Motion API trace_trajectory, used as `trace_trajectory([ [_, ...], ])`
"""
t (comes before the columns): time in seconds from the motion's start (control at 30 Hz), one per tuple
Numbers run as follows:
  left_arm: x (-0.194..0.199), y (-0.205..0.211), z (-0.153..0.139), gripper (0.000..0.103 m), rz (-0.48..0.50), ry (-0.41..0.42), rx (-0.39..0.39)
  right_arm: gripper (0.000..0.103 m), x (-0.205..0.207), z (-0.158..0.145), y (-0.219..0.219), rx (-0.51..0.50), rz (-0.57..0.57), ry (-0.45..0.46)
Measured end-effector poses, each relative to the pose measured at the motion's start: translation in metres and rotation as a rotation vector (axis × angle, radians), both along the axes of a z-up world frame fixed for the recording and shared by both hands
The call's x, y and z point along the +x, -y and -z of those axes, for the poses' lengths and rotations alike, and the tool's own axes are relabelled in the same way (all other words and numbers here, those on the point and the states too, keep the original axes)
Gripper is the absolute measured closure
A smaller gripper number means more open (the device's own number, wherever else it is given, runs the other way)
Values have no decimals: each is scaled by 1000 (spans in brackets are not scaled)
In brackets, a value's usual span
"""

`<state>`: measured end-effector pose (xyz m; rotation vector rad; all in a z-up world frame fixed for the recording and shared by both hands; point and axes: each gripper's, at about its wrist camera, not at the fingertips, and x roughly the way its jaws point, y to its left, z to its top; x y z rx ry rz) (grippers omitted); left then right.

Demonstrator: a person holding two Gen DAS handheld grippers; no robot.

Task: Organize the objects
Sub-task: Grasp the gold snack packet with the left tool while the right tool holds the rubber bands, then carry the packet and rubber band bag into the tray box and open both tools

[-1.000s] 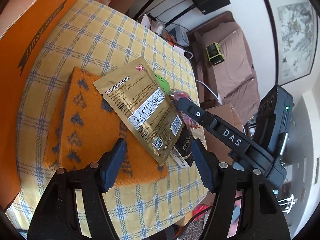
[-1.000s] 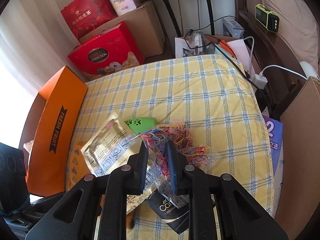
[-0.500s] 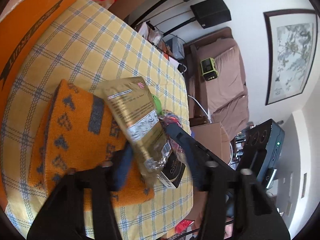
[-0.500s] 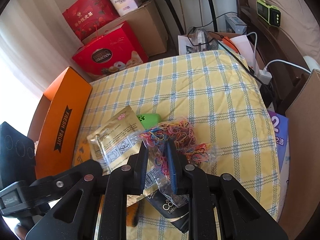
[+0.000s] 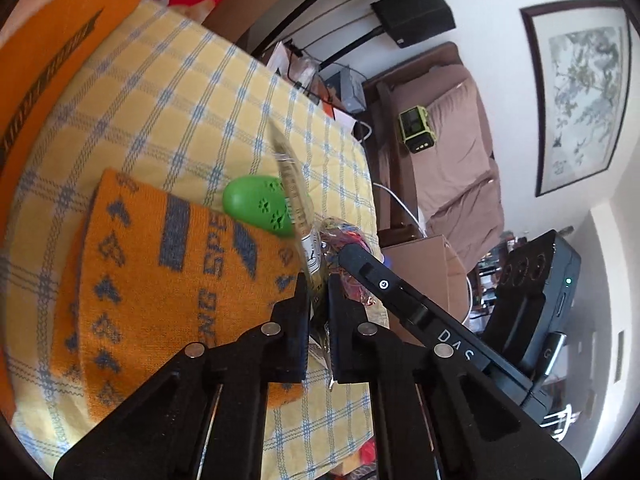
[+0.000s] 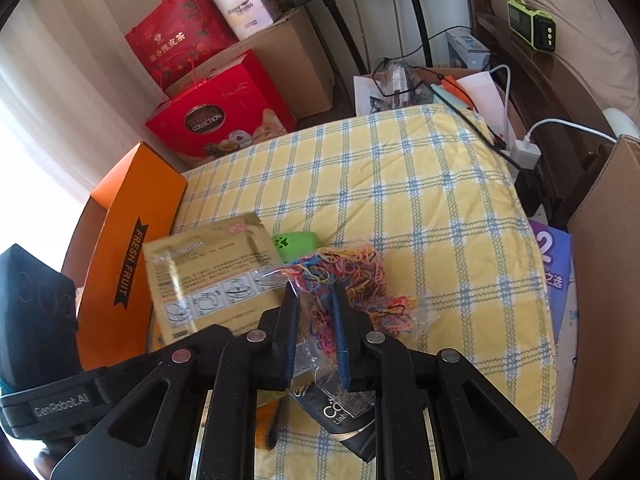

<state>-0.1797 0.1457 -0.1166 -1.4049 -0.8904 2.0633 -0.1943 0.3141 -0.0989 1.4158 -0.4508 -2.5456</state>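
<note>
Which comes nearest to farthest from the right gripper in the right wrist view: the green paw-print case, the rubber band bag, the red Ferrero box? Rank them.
1. Rubber band bag: clamped in the right gripper.
2. Green paw-print case: on the checked cloth just beyond the bag, slightly left.
3. Red Ferrero box: off the table, far upper left.

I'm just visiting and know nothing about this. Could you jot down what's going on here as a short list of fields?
Surface: yellow checked cloth
Left tool: has just been closing, now shut on the gold foil packet, held edge-on in its own view
Right tool: shut on the clear bag of coloured rubber bands
Also on the cloth: green paw-print case, orange knitted cloth, black tube
At the cloth's edge: orange box marked FRESH FRUIT
</note>
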Motion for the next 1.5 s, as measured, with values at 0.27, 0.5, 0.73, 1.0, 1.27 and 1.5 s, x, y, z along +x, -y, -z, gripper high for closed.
trace_trajectory([
  [0.27,9,4,-41,97,46,-100,-71,91,10,-23,-12,-23,32,-59],
  [0.5,12,20,-71,97,63,-154,-110,91,25,-52,-8,-36,17,-114],
  [0.73,19,55,-100,97,48,-201,-120,91,38,-77,22,-36,-54,-163],
  [1.0,13,112,-130,97,-17,-233,-161,91,40,-101,70,-31,-145,-204],
  [1.27,9,163,-139,97,-73,-236,-209,91,27,-110,127,-26,-229,-211],
  [1.5,0,199,-140,97,-110,-231,-263,91,13,-111,172,-25,-295,-199],
])
